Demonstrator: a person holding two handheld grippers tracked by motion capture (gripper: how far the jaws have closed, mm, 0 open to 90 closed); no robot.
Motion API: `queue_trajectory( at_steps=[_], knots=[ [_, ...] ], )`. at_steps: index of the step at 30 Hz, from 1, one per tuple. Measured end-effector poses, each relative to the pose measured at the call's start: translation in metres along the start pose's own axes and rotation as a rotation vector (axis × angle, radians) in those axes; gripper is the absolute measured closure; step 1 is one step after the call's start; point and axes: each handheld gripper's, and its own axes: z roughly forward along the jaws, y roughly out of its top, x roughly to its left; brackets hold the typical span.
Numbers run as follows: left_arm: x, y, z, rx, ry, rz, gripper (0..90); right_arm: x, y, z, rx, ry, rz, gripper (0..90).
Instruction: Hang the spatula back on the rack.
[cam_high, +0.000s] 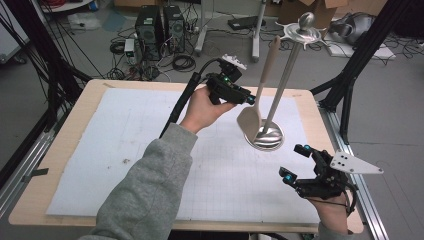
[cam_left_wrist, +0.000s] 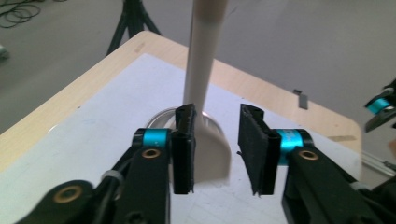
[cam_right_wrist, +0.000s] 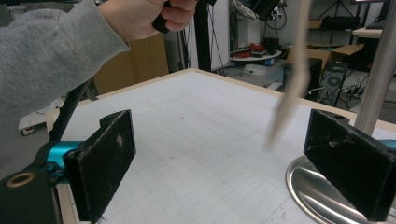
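Observation:
A beige spatula (cam_high: 270, 55) hangs from the hooked top of a metal stand (cam_high: 286, 75), its blade down by the stand's round base (cam_high: 268, 136). My left gripper (cam_high: 250, 97) reaches in from the left at the spatula's neck. In the left gripper view the jaws (cam_left_wrist: 217, 140) are open: the spatula (cam_left_wrist: 205, 46) lies against the left pad, and a gap separates it from the right pad. My right gripper (cam_high: 294, 161) stands open near the table's front right with nothing between its pads (cam_right_wrist: 219, 158). The spatula (cam_right_wrist: 292, 84) is blurred in the right gripper view, beside the stand's pole (cam_right_wrist: 380, 70).
A white gridded mat (cam_high: 125, 150) covers most of the wooden table (cam_high: 60, 145). Black frame legs (cam_high: 360, 55) stand at the right, and computer towers (cam_high: 160, 25) and cables lie on the floor behind. The person's grey sleeve (cam_high: 150, 185) crosses the front middle.

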Motion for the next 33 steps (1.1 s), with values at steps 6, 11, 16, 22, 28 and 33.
queue_trajectory(
  at_steps=[6,11,16,22,28,33],
  knots=[
    [0.002,-0.007,-0.009,-0.028,-0.020,0.005,43.6,0.000,0.000,0.000,0.000,0.000,-0.001,8.1],
    [0.005,-0.014,-0.019,-0.018,-0.002,0.014,19.4,0.001,0.000,0.002,0.007,0.001,-0.005,8.1],
    [0.002,-0.024,-0.030,-0.052,0.001,0.026,12.7,0.002,0.000,0.004,0.012,0.001,-0.004,8.1],
    [0.000,-0.038,-0.045,-0.061,0.019,0.038,10.0,0.002,0.000,0.005,0.016,-0.003,-0.001,8.1],
    [0.002,-0.052,-0.064,-0.085,0.044,0.039,9.0,0.002,0.000,0.007,0.017,0.001,-0.007,8.1],
    [0.003,-0.062,-0.081,-0.100,0.075,0.023,9.0,0.002,-0.001,0.012,0.023,0.007,-0.007,8.1]
  ],
)
